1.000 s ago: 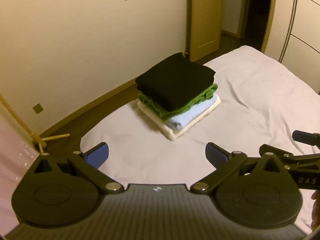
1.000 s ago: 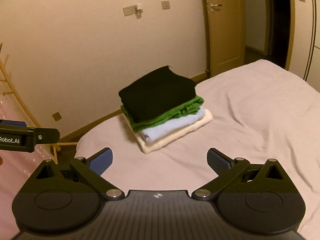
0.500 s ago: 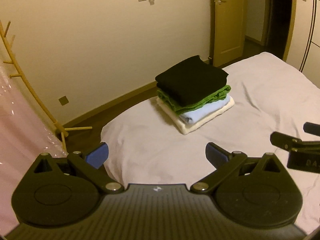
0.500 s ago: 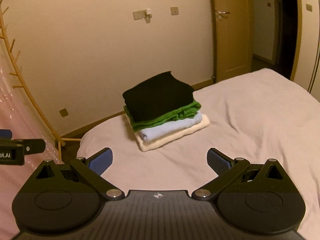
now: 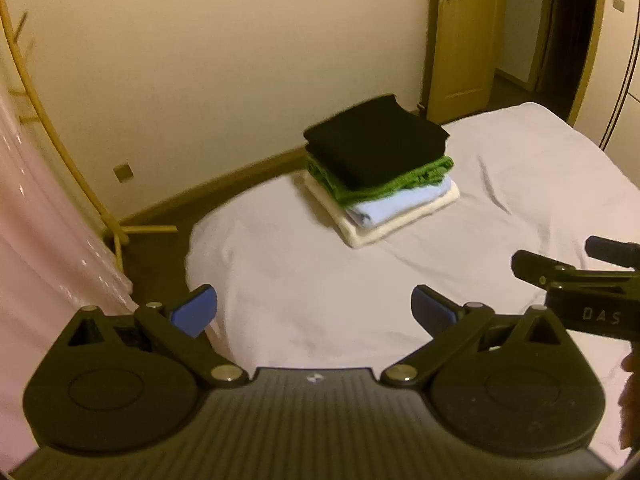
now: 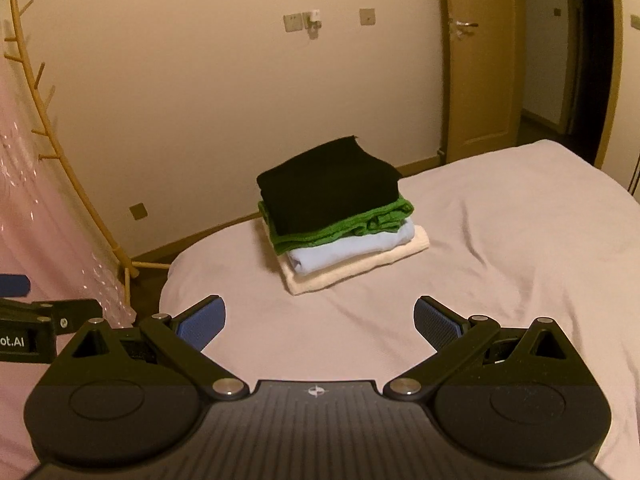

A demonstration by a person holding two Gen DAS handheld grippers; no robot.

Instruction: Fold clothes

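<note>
A stack of folded clothes [image 5: 380,168] [image 6: 336,216] lies near the corner of the bed [image 5: 520,184] [image 6: 520,232]: black on top, then green, pale blue and cream at the bottom. My left gripper [image 5: 314,310] hovers open above the sheet, well short of the stack, with nothing between its blue pads. My right gripper [image 6: 320,320] is open too, held back from the stack and empty. In the left wrist view the right gripper [image 5: 576,280] shows at the right edge. The left gripper [image 6: 32,320] shows at the left edge of the right wrist view.
A pink garment in clear plastic [image 5: 36,220] [image 6: 44,208] hangs on a wooden coat stand [image 5: 60,132] [image 6: 68,164] left of the bed. A wall and a wooden door [image 5: 456,40] [image 6: 480,64] lie behind. Dark floor [image 5: 160,256] separates stand and bed.
Both grippers have drawn back and lifted away from the stack, so it looks smaller and farther. The coat stand and pink garment have come into view on the left. Both stay open.
</note>
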